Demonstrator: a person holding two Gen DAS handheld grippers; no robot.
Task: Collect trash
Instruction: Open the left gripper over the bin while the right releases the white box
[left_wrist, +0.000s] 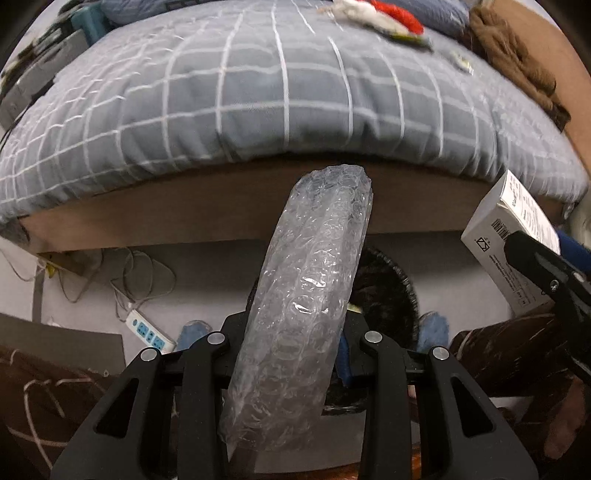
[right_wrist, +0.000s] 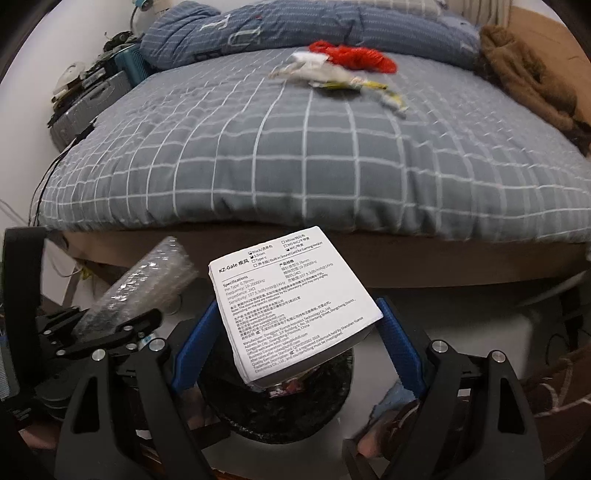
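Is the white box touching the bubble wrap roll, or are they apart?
Apart. In the right wrist view the white box, between the right hand-held gripper's blue fingers, stands clear of the bubble wrap roll, with dark background showing between them.

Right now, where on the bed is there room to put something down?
The near half of the checked quilt is bare, from its front edge up to the red yarn and wrappers. The far end is crowded: yarn, wrappers, a blue pillow, and brown cloth along the right edge.
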